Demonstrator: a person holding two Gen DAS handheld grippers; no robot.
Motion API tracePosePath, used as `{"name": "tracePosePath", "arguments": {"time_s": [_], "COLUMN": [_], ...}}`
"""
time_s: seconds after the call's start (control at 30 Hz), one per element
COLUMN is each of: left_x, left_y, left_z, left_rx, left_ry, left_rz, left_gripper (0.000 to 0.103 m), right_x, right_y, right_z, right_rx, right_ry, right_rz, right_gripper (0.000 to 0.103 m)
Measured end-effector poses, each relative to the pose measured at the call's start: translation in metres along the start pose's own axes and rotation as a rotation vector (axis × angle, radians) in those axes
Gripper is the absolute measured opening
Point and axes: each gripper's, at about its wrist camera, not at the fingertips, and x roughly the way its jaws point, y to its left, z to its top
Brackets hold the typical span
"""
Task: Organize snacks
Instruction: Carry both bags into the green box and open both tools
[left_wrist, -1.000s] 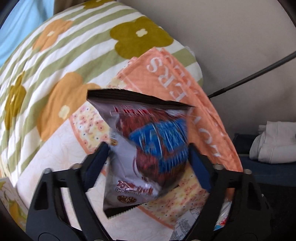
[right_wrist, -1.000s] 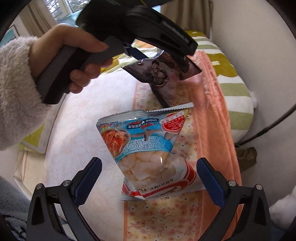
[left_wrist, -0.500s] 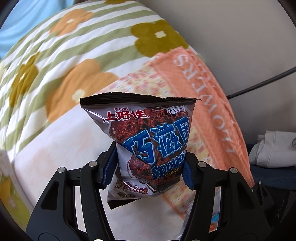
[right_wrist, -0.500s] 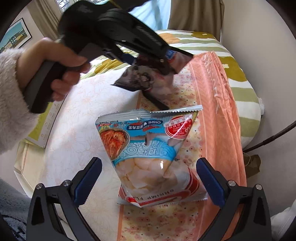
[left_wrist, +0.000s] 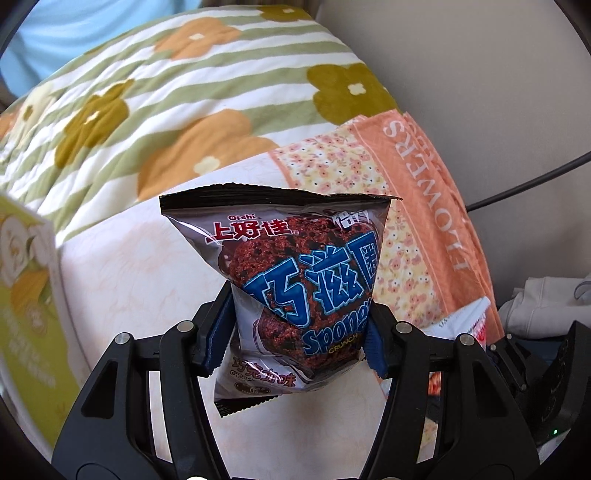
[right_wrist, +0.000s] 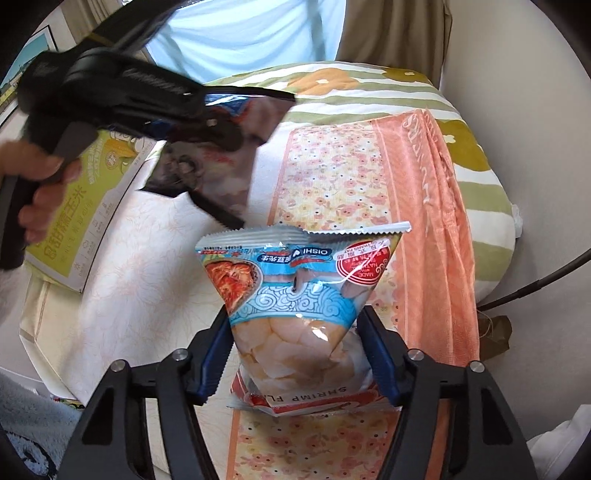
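Note:
My left gripper (left_wrist: 297, 328) is shut on a dark chocolate sponge crunch bag (left_wrist: 295, 280) and holds it upright above the bed. In the right wrist view the same gripper (right_wrist: 207, 125) and bag (right_wrist: 218, 162) hang at upper left, blurred. My right gripper (right_wrist: 295, 354) is shut on a blue and white shrimp chips bag (right_wrist: 299, 299), which lies upside down over the orange floral cloth (right_wrist: 343, 173). A corner of that bag shows in the left wrist view (left_wrist: 469, 321).
A green and white corn box (right_wrist: 92, 206) lies on the bed at left; it also shows in the left wrist view (left_wrist: 26, 295). A striped flower quilt (left_wrist: 166, 92) is at the back. A wall and a black cable (right_wrist: 535, 284) are on the right.
My right gripper has closed on the shrimp chips bag. My left gripper has carried the chocolate bag leftward, toward the corn box, and squeezed it tighter.

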Motion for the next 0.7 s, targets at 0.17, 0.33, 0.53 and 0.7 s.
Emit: {"name": "tracePosePath", "arguments": {"time_s": [0.17,0.33,0.53,0.7], "left_x": [-0.034,-0.093,-0.174,-0.235], "left_y": [0.008,0.024,0.062,0.112], "left_z": [-0.011,-0.025,-0.055,-0.097], "left_rx": [-0.031,-0.049,-0.066,-0.103], "left_ry": [-0.059,-0.168,-0.295,-0.371], "left_rz": [-0.002,-0.012,-0.001,0.044], "left_gripper": [0.056,0.056,0.056,0.056], "right_x": [-0.015,-0.043,-0.088,-0.112], "right_y": [0.005,0.018,0.053,0.106], "right_z": [0.006,0.025,0.062,0.086], "right_rx": [-0.027,-0.037,-0.044,-0.075], "right_ry": [-0.025,-0.070,-0.165,-0.227], "right_rz": [-0.001,-0.012,0.009,0.071], "right_gripper": [0.057,0.057,0.057,0.057]}}
